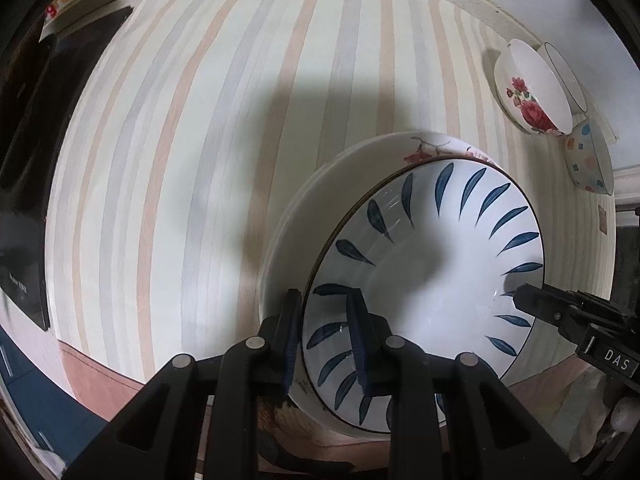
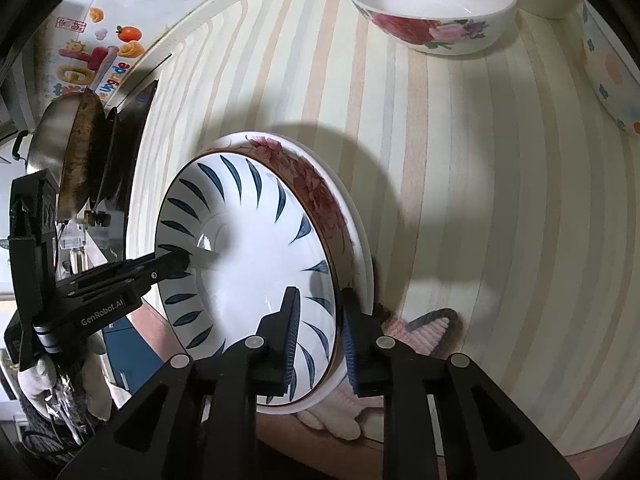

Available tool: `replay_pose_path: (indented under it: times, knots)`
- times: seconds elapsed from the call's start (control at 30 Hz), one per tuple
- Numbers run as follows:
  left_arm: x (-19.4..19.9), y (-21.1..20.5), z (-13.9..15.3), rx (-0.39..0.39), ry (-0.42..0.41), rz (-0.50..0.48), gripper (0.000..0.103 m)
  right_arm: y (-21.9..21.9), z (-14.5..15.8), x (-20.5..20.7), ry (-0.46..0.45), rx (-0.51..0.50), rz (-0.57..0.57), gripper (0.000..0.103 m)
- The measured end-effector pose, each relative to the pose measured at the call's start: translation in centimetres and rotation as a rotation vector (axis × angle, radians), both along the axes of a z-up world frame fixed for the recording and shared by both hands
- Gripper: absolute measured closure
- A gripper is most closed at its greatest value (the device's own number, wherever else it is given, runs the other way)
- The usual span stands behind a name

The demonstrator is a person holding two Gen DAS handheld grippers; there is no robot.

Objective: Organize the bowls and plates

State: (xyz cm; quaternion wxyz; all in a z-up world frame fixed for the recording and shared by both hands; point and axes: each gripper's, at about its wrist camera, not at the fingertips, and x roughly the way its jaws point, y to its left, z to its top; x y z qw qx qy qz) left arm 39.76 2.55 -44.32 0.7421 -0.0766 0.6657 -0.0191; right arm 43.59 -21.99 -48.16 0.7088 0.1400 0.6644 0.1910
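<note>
left wrist view: left gripper (image 1: 326,334) fingers pinch the blue-leaf plate's (image 1: 432,264) rim; right gripper (image 2: 318,334) fingers straddle its opposite rim, slightly apart; plate tops the floral plate (image 2: 320,196) on striped counter (image 1: 200,160)

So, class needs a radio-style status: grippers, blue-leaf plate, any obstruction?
Left gripper clamped on blue-leaf plate rim. Right gripper straddles opposite rim. Plate atop floral plate. Nothing obstructing.

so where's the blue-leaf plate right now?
The blue-leaf plate sits atop the floral plate on the striped table, its rim between both grippers' fingers; rose bowl beyond.
</note>
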Motion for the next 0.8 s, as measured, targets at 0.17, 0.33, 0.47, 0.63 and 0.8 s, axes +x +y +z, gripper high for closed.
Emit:
replay_pose_path:
  times: [0.17,0.33,0.47,0.63,0.8]
  knots:
    - [0.0,0.2,0.0,0.02,-0.003,0.006,0.082,-0.1,0.4,0.0,0.002,-0.004,-0.03,0.077]
    - [-0.4,0.3,0.7,0.047,-0.026,0.009,0.082,-0.1,1.5,-0.5,-0.021,-0.027,-0.037,0.069]
    - [-1.7,-0.3,2.7,0.078,-0.086,0.005,0.082,0.1,3.5,-1.2,-0.076,-0.103,-0.026,0.065]
    - [-5.3,-0.9,7.0,0.098,-0.199,-0.029,0.082,1.4,7.4,-5.1,-0.175,-0.203,-0.023,0.053]
    - [-8.7,-1.1,11.1,0.082,-0.266,-0.058,0.078,2.4,11.0,-9.6,-0.243,-0.212,-0.05,0.043]
